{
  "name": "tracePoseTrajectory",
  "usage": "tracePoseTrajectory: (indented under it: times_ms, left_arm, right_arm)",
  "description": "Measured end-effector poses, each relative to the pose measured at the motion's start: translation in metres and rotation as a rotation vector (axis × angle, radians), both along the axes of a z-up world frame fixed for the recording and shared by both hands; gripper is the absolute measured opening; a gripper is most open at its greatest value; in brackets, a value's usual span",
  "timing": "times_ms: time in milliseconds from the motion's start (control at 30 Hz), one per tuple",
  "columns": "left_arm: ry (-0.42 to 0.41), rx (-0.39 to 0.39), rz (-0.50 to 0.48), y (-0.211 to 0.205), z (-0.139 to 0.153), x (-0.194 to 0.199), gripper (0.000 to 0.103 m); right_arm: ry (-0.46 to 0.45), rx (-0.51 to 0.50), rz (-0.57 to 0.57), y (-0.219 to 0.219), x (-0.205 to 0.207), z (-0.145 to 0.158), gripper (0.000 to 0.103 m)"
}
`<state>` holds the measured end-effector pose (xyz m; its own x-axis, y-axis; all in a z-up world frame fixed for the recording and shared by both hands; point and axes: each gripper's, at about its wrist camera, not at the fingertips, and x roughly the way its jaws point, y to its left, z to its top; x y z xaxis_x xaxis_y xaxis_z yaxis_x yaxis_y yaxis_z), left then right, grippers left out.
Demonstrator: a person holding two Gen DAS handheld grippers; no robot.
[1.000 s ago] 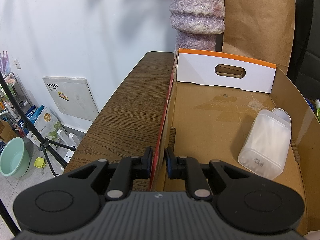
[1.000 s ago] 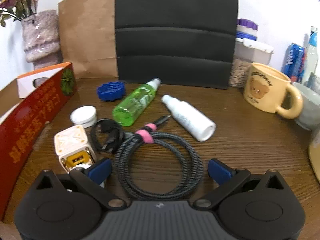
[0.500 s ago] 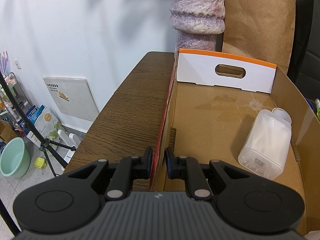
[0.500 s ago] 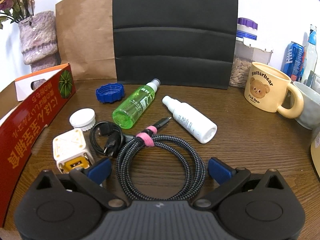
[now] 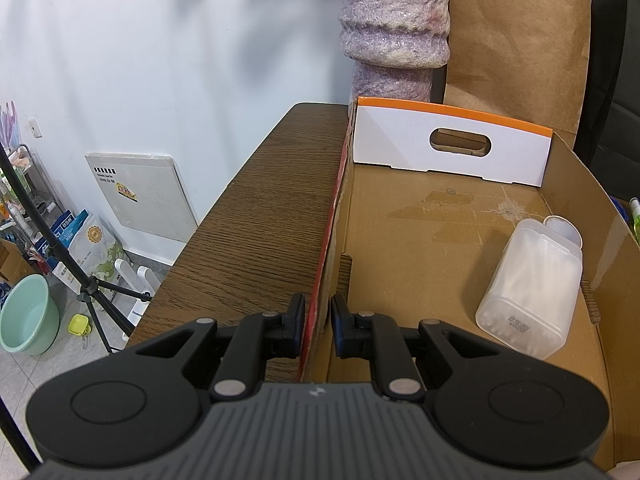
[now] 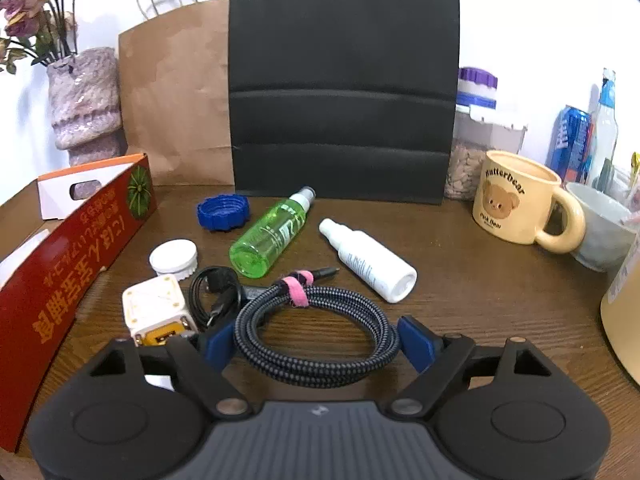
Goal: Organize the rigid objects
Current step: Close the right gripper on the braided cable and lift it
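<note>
Left gripper (image 5: 316, 326) clenched on the near side wall of the cardboard box (image 5: 440, 240), one pad outside the red face, the other inside. Ahead of the jaws and to their right, inside the box: one clear plastic tub (image 5: 532, 286) lying on its side on the box floor, white contents packed in it, lid end pointing away. Rest of the box floor bare. White end panel with a hand slot stands at the far end of the box.

Right gripper (image 6: 316, 340) jaws have just been closing; the coiled braided cable (image 6: 316, 336) lies between them on the table (image 6: 480, 300). Pads sit at the coil's two sides, can't tell if they press it yet. Pink strap binds the coil at its far edge.

Just left of the left jaw: white cube charger (image 6: 156, 308), small black cable (image 6: 216, 292) beside it. Beyond the jaws: green spray bottle (image 6: 272, 236) and white spray bottle (image 6: 368, 260), both lying down, white round lid (image 6: 174, 258), blue cap (image 6: 223, 212). Far left: the box's red outer wall.

Far right of the jaws: bear mug (image 6: 516, 200) upright, contents hidden; behind it a jar (image 6: 472, 152) holding pale seeds or nuts.
</note>
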<state>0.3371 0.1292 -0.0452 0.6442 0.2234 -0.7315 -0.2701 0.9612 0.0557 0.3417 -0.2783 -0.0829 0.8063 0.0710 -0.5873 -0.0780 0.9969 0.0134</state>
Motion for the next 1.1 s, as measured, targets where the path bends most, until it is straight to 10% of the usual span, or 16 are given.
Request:
tracePoseTrajectory:
  times_ms: [1100]
  left_arm:
    - [0.0,0.0,0.0,0.0,0.0,0.0,0.015]
  right_arm:
    - [-0.258,0.003,0.095,0.051,-0.017,0.058,0.083]
